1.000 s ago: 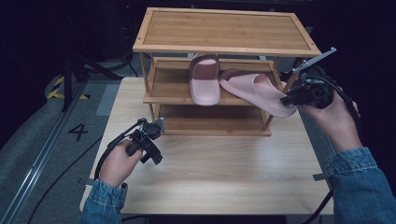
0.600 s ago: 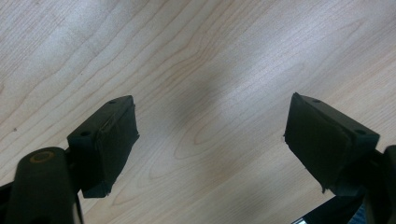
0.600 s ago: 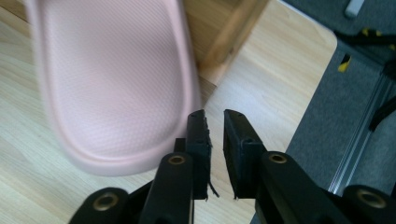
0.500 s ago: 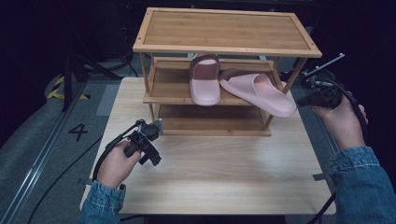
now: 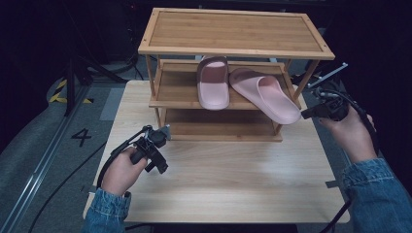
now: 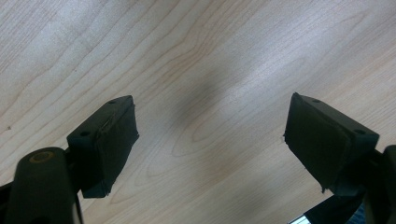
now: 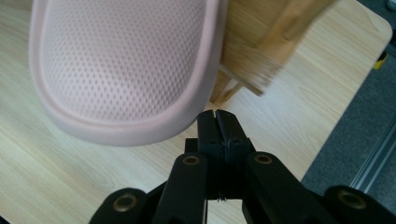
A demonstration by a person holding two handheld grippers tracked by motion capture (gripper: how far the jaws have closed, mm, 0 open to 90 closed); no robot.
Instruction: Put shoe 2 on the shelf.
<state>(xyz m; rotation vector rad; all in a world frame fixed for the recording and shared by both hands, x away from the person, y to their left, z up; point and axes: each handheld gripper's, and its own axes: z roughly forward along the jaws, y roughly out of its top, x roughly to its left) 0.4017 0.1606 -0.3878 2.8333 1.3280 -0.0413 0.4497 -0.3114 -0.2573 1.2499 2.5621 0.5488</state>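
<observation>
While our right gripper [image 7: 215, 114] has just closed on nothing beside the angled pink slipper [image 5: 266, 94] (heel overhanging the rack's middle shelf [image 5: 177, 92]), our left gripper [image 6: 210, 135] gapes wide over the table [image 5: 233, 179].

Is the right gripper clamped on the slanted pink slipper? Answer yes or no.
No: the right gripper is shut on nothing, just below the slipper's heel rim.

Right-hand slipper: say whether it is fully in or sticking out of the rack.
Sticking out. The right-hand slipper lies slanted on the rack, its heel overhanging the shelf's front edge.
</observation>
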